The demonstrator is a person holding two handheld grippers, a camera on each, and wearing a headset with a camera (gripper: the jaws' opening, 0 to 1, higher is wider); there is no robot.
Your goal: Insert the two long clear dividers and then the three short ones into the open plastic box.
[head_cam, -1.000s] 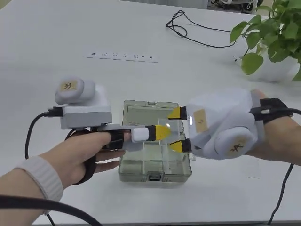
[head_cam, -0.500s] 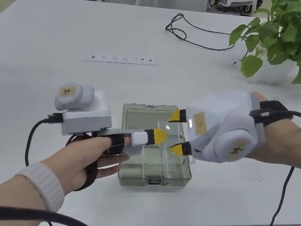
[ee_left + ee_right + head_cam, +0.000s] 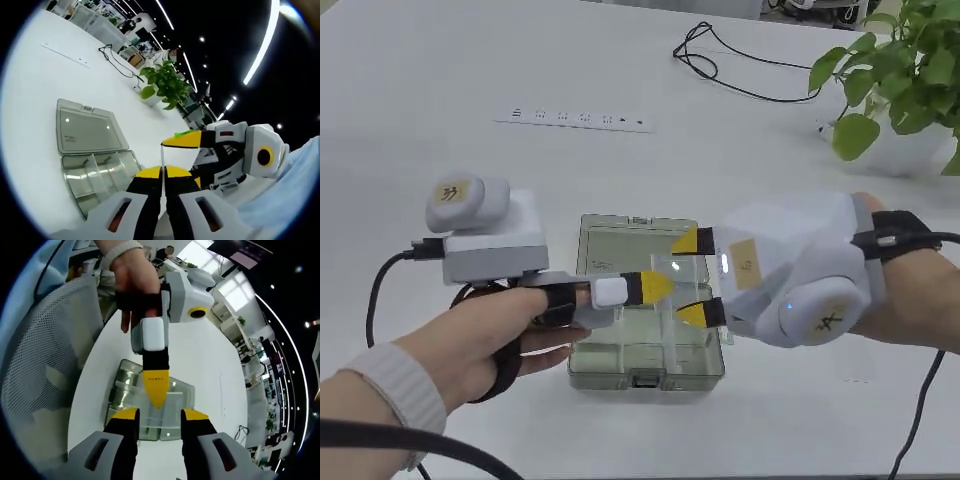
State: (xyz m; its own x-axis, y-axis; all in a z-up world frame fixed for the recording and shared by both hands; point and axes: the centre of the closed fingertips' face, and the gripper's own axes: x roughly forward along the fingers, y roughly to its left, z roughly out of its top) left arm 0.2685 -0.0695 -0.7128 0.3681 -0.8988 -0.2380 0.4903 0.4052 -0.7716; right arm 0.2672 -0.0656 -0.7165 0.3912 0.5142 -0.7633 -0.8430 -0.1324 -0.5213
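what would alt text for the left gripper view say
The left hand-held gripper is shut on a thin clear plastic divider, edge-on. An open clear plastic box lies left on a white table; the right hand-held gripper is close ahead.

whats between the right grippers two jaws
In the right gripper view, the left gripper, shut on a clear divider, pokes its yellow tip between them, above the box.

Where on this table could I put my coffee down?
Bare table lies between the power strip and the box, and all along the far left. Crowded: over the box, where the left gripper and right gripper meet, and far right by the plant and cable.
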